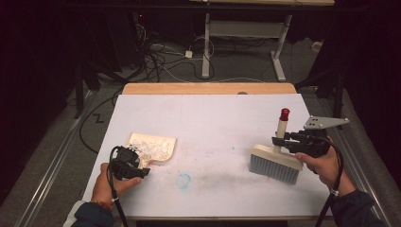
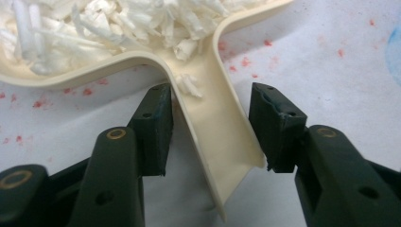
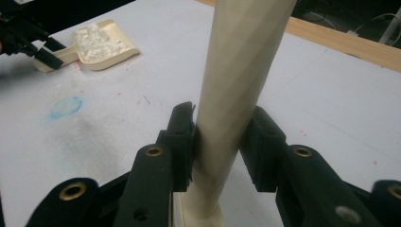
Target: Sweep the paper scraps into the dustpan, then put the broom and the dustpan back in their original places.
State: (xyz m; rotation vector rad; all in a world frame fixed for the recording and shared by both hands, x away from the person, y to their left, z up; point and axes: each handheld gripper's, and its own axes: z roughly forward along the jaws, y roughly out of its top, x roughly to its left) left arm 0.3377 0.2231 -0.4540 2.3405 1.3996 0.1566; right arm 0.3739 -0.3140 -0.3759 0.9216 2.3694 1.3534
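I am seeing a wide bare stretch of table [image 1: 213, 123] lying between the dustpan [image 1: 156, 146] at my left and the brush [image 1: 276, 163] at my right, with room for either hand to cross. The brush's upright handle [image 3: 236, 85] is standing in the way on the right side. The dustpan's handle [image 2: 222, 137] is sitting between my left gripper [image 2: 213, 127] pads, blocking that gap.
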